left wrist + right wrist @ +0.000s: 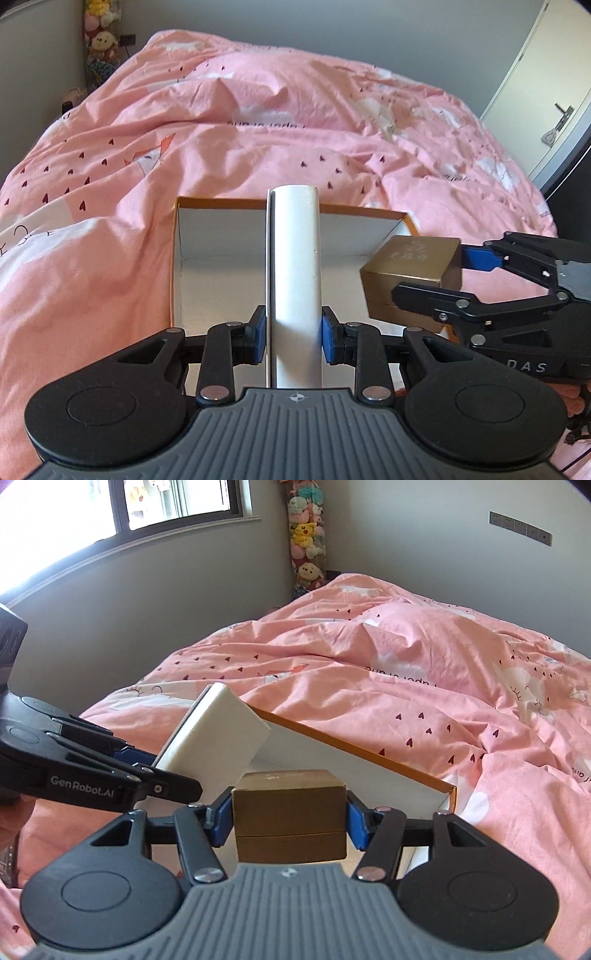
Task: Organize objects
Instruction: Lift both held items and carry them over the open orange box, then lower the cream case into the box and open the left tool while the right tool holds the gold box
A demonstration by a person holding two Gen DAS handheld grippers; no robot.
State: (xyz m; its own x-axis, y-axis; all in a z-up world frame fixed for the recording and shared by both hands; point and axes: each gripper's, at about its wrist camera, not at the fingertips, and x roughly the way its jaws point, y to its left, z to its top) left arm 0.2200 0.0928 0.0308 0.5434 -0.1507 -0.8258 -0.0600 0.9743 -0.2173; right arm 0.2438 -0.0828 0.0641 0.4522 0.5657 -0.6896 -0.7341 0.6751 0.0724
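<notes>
From the left wrist, a rumpled pink duvet printed with small dark hearts and white clouds (229, 147) covers the bed, grey walls rise behind it, a clear column of plush toys (100, 44) fills the far left corner and a white door with a lever handle (554, 110) stands far right. An open, shallow orange-rimmed cardboard box with white inside (221, 236) lies on the duvet. The left gripper (293, 338) clamps a flat white rectangular box (293, 266) on edge, its long axis pointing straight away from the camera over the cardboard box. To the right of the cardboard box, the right gripper (448, 271) pinches a squat gold-brown cube-shaped gift box (410, 271) above that box's right rim. From the right wrist, a dark-framed window (177, 506) is at upper left and the plush column (307, 535) stands in the corner beyond the duvet (424, 686). The gold box (290, 816) sits level between the blue pads (356, 825), its seam horizontal, over the cardboard box (369, 760). Left of the cardboard box, the left gripper (153, 762) holds the white box (218, 738) tilted, its far end up and away.
</notes>
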